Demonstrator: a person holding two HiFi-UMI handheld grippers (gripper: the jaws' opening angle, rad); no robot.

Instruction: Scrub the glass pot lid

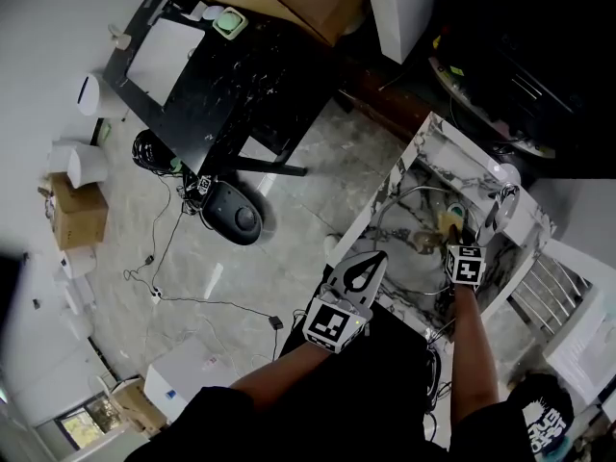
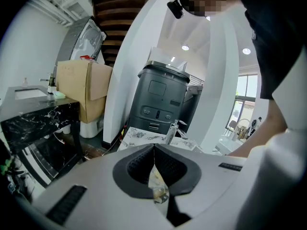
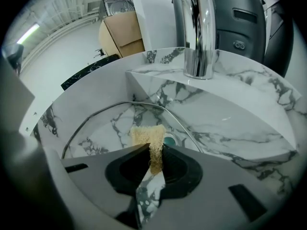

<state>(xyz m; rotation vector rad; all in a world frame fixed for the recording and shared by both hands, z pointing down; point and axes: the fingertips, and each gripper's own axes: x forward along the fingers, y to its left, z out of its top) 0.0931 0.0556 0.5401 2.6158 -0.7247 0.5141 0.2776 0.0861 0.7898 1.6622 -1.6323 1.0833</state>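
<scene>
The glass pot lid (image 1: 402, 212) lies inside the marble sink (image 1: 423, 147), its metal rim (image 3: 115, 105) curving across the basin in the right gripper view. My right gripper (image 1: 456, 239) (image 3: 154, 148) is shut on a tan fibrous scrub pad (image 3: 147, 137) (image 1: 449, 221), which rests on the lid close to the drain (image 3: 169, 140). My left gripper (image 1: 370, 260) (image 2: 154, 147) hangs at the sink's near-left edge, off the lid, its jaws shut with nothing between them.
A chrome faucet (image 3: 195, 28) (image 1: 504, 192) stands over the basin's far side. A wire rack (image 1: 551, 279) sits to the right of the sink. On the floor to the left are a black round device (image 1: 235, 214), cables, and a black marble table (image 1: 226, 80).
</scene>
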